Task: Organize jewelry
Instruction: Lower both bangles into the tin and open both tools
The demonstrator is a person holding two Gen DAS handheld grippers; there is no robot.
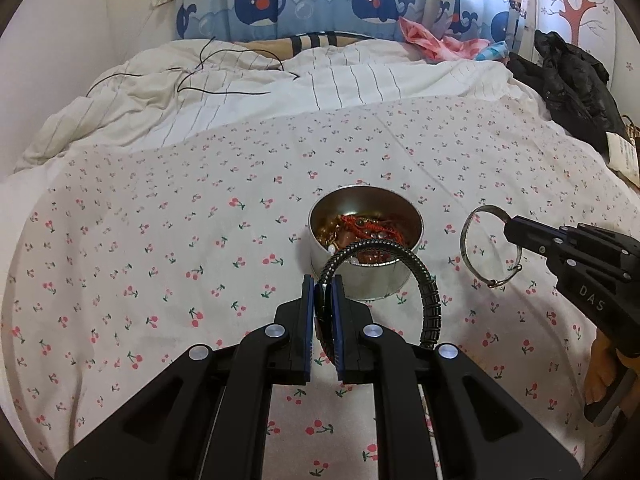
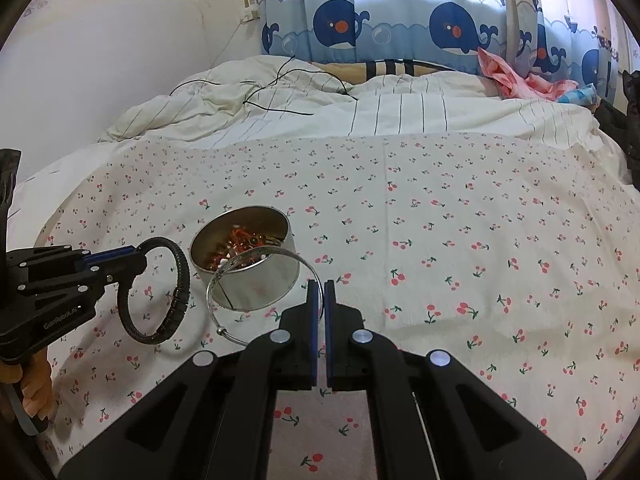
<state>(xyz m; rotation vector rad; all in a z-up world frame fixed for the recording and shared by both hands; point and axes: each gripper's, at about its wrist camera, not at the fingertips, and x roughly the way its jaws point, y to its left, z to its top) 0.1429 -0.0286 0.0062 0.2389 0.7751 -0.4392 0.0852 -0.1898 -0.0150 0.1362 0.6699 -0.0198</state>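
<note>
A round metal tin (image 1: 362, 280) with red and gold jewelry inside stands on the cherry-print bed sheet; it also shows in the right wrist view (image 2: 256, 280). My left gripper (image 1: 322, 284) is shut on a black braided bracelet (image 1: 430, 300) and holds it just in front of the tin; the bracelet also shows in the right wrist view (image 2: 180, 280). My right gripper (image 2: 319, 286) is shut on a thin silver bangle (image 2: 224, 274), held to the right of the tin, above the sheet. The bangle (image 1: 466, 240) also shows in the left wrist view.
A rumpled striped duvet (image 1: 240, 92) with a black cable (image 1: 224, 64) lies at the far end of the bed. Black clothing (image 1: 572, 84) is piled at the right edge. Pink cloth (image 2: 516, 76) lies by the whale curtain. The cherry sheet (image 2: 460, 240) spreads around the tin.
</note>
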